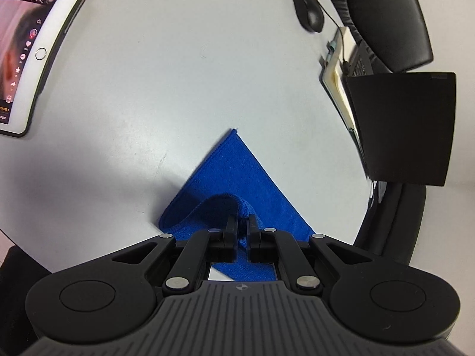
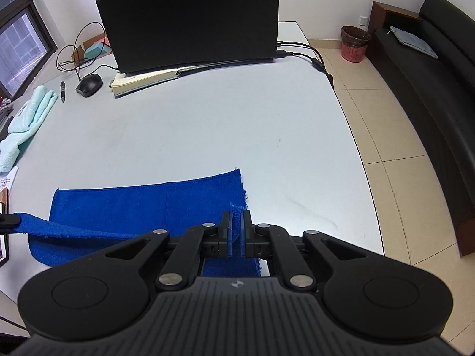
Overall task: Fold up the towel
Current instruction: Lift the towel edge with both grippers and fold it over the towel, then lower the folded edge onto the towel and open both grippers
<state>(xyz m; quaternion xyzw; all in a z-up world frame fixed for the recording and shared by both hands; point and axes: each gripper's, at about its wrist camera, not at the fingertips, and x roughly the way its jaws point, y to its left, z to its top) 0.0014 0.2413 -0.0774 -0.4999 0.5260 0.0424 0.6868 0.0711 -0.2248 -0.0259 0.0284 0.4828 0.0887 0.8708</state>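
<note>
A blue towel (image 2: 142, 204) lies on the white table (image 2: 207, 124). My right gripper (image 2: 236, 218) is shut on the towel's near right corner and holds it a little above the layer below. My left gripper (image 1: 244, 222) is shut on the other near corner, which curls up over the flat towel (image 1: 234, 172). In the right wrist view the lifted near edge stretches left to the left gripper's fingers (image 2: 9, 222) at the frame's left edge.
A black laptop (image 2: 190, 14) on a book (image 2: 142, 81) stands at the table's far side, with a mouse (image 2: 89, 84), a pen (image 2: 62, 90) and a pale green towel (image 2: 26, 121) to its left. A tablet (image 1: 26, 53) lies left. The table edge (image 2: 359, 154) and a sofa (image 2: 430, 89) are right.
</note>
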